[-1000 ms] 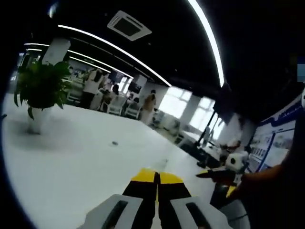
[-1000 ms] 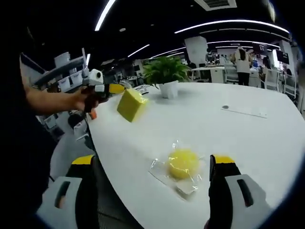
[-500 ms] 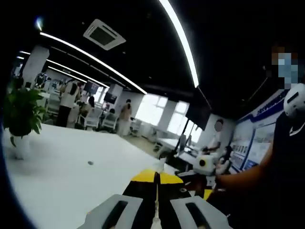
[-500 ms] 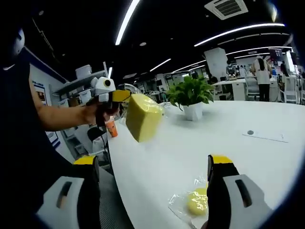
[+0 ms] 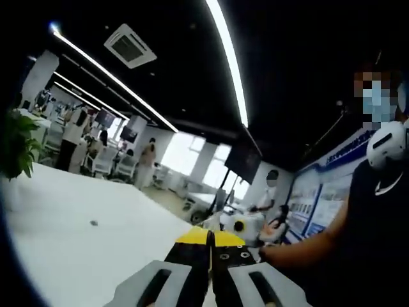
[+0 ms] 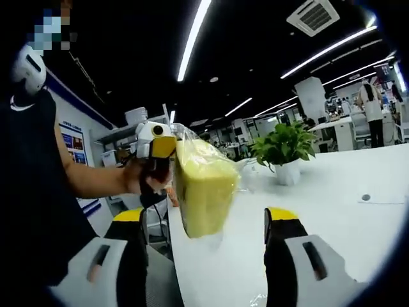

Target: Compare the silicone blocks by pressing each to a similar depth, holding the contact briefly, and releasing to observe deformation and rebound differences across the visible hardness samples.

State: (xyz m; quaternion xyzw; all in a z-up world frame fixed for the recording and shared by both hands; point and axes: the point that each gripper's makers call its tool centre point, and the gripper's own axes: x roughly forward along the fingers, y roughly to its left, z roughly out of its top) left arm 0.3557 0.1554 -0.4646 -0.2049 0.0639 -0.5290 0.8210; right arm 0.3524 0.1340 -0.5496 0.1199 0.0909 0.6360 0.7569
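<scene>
Silicone block (image 6: 203,192), yellow and wrapped in clear film, hangs in mid-air above the near edge of the white tabletop (image 6: 319,192), pinched at its top left corner by the left hand-held gripper (image 6: 160,148), which comes in from the left of the right gripper view with the person's hand (image 6: 144,182) behind it. In the left gripper view that gripper's own yellow-tipped jaws meet along a thin seam (image 5: 209,240), so it looks clamped on the film or an edge of the block, though the block itself is hidden there. The right hand-held gripper (image 6: 204,220) stands wide open with nothing in it, its two jaws either side of the block and a little nearer than it.

To press well, the right jaws should probably close squarely on the block's broad faces, near the middle, not on loose film. A slow squeeze to a modest depth, a short hold, then a clean release would let rebound show.

A potted plant (image 6: 285,153) stands farther back on the tabletop.
</scene>
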